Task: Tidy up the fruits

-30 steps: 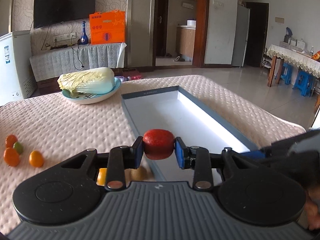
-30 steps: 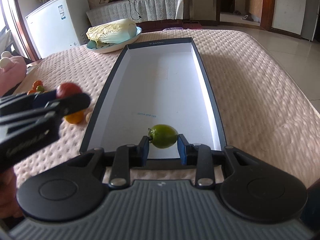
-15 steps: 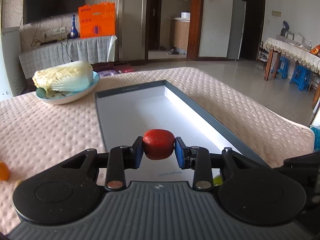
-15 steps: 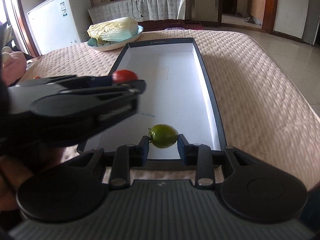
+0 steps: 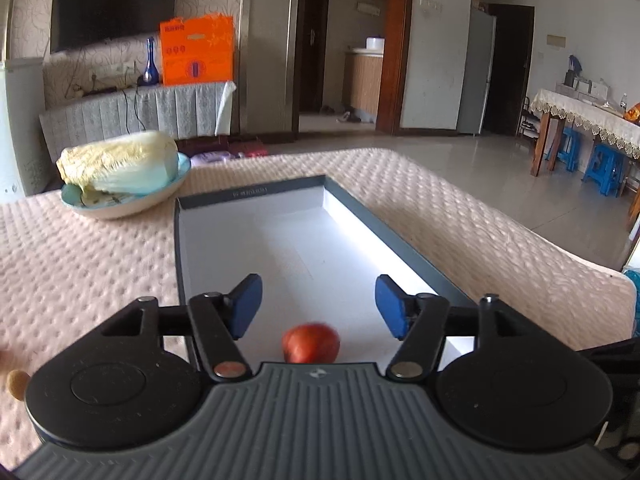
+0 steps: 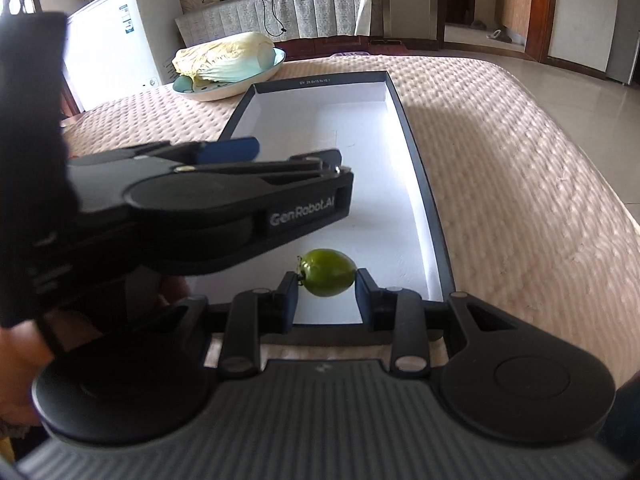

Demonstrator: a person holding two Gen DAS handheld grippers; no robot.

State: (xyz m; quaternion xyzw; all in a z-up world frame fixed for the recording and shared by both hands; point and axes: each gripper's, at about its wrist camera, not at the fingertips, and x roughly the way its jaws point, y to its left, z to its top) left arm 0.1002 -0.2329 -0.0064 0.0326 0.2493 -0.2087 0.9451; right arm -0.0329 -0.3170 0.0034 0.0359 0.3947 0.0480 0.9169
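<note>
A red fruit (image 5: 311, 343), blurred, is down on the white floor of the long dark-rimmed tray (image 5: 396, 236), just in front of my left gripper (image 5: 318, 300). That gripper's jaws are opening and stand wide apart above the fruit, touching nothing. In the right wrist view the left gripper (image 6: 276, 154) hovers over the tray's (image 6: 320, 120) near left part and hides the red fruit. My right gripper (image 6: 326, 294) is shut on a green fruit (image 6: 328, 278) above the tray's near end.
A cabbage (image 5: 120, 168) lies in a pale blue bowl (image 5: 120, 208) beyond the tray's far left corner. A small brownish fruit (image 5: 16, 382) sits on the quilted cloth at the far left. The table drops off on the right. A hand (image 6: 16, 360) holds the left gripper.
My left gripper travelled right from the cloth to over the tray, then its jaws spread and the red fruit dropped out onto the tray floor. The right gripper kept still with the green fruit.
</note>
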